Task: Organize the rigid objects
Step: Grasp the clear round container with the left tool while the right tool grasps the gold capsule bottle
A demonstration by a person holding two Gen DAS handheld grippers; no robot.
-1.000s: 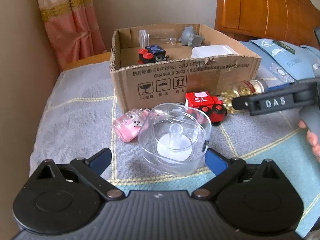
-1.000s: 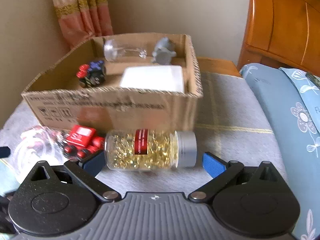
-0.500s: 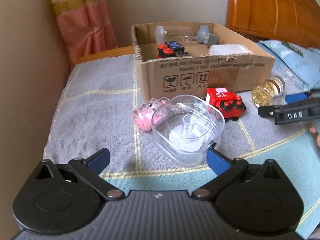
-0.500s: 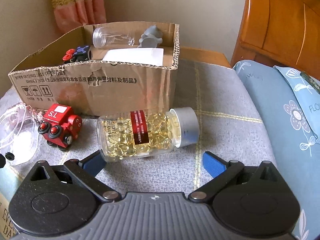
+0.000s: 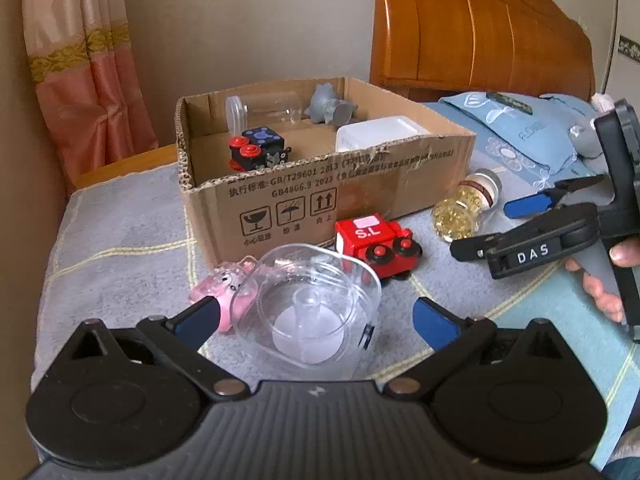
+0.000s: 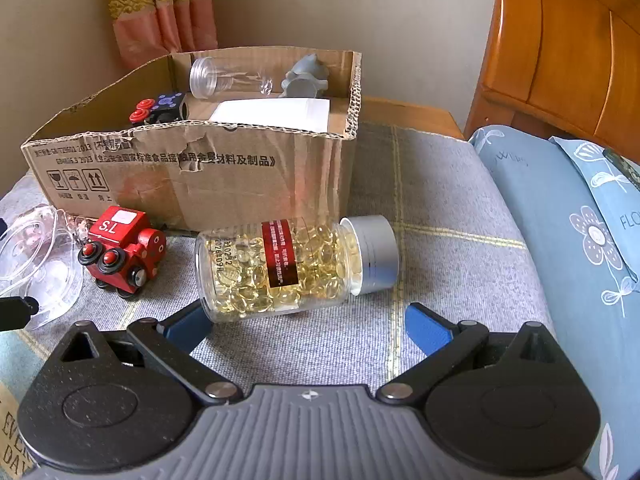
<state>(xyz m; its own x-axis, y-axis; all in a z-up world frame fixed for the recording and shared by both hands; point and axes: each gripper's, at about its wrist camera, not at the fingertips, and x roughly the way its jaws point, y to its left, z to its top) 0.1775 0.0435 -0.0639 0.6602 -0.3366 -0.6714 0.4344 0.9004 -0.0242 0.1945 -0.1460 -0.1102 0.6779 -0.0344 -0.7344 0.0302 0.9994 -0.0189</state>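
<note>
A cardboard box (image 5: 360,196) stands on the grey bedspread; it also shows in the right wrist view (image 6: 200,176). In front of it lie a clear plastic container (image 5: 316,308), a pink toy (image 5: 228,292), a red toy train (image 5: 376,244) and a bottle of yellow capsules (image 6: 288,268). My left gripper (image 5: 316,316) is open, with the clear container between its fingers. My right gripper (image 6: 304,324) is open just short of the capsule bottle and also shows in the left wrist view (image 5: 532,220).
Inside the box lie a black toy train (image 5: 256,152), a clear jar (image 5: 264,112), a grey figure (image 5: 332,108) and a white container (image 5: 376,136). A blue pillow (image 6: 560,220) lies right. A wooden headboard (image 5: 480,32) and pink curtain (image 5: 80,80) stand behind.
Both grippers have pulled back a little and stayed open. The capsule bottle now lies tilted, cap to the far right. No object was grasped.
</note>
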